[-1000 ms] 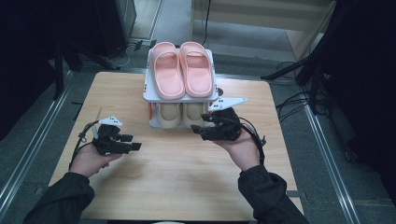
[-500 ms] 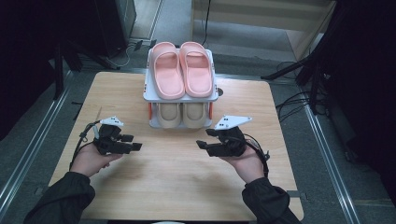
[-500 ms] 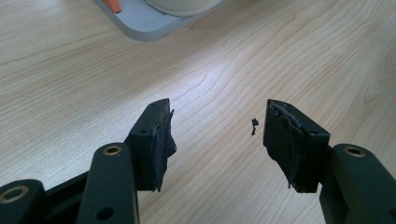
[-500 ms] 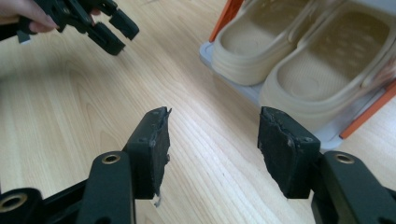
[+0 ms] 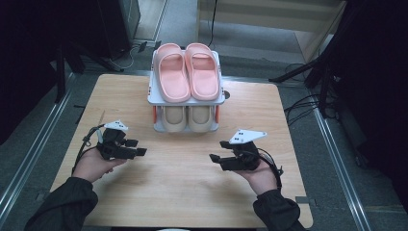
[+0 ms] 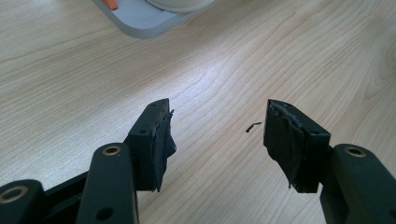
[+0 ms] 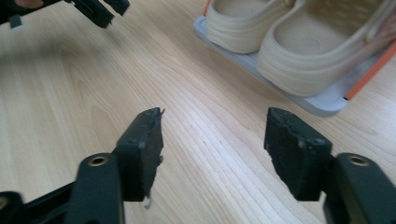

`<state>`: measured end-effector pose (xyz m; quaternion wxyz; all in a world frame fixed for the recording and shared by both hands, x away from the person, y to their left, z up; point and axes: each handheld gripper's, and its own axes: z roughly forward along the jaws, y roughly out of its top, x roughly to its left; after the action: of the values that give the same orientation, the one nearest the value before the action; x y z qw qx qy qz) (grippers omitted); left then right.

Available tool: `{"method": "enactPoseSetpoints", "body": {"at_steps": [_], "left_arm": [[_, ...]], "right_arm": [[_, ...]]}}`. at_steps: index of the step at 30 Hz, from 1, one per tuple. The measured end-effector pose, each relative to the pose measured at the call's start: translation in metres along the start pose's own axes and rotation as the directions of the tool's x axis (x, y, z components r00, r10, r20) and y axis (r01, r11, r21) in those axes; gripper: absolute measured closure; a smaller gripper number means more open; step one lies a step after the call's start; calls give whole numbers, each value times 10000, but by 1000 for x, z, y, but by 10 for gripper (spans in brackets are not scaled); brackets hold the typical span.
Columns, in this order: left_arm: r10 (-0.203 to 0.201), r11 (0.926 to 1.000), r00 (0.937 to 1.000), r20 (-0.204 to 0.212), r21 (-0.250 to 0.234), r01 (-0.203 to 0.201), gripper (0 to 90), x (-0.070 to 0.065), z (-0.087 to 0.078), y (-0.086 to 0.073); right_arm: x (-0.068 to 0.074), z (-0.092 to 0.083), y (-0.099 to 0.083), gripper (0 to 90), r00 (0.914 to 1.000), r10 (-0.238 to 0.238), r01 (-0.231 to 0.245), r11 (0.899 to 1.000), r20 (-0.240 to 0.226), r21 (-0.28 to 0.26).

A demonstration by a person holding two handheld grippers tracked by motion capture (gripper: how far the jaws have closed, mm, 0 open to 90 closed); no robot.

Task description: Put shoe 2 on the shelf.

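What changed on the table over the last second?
The right tool pulled back from the front of the shoe rack toward the person and sank closer to the table; its jaws have just been opening, with nothing between them. The left tool, the pink slippers on top and the beige shoes below stayed put.

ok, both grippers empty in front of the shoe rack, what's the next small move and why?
Probably rest. Both pairs sit on the shoe rack: pink slippers on top, beige shoes below. The left gripper and right gripper are open over bare table, nothing between their jaws.
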<state>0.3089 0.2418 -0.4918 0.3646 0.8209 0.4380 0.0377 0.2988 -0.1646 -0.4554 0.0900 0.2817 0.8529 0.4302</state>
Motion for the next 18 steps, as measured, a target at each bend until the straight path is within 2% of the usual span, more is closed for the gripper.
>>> {"method": "enactPoseSetpoints", "body": {"at_steps": [3, 9, 18], "left_arm": [[104, 9999, 9999, -52, 12, -103, 411, 0, 0, 0], [177, 9998, 9998, -44, 38, -177, 412, -2, 1, 0], [330, 9993, 9994, -75, 147, -329, 413, -3, 2, -1]], "right_arm": [[-4, -1, -10, 357, 9999, 46, -47, 10000, 117, 77], [-11, -3, -15, 326, 9977, 672, -672, 9977, 40, -45], [-14, -1, -17, 299, 9976, 692, -692, 9976, 100, 10]]}}
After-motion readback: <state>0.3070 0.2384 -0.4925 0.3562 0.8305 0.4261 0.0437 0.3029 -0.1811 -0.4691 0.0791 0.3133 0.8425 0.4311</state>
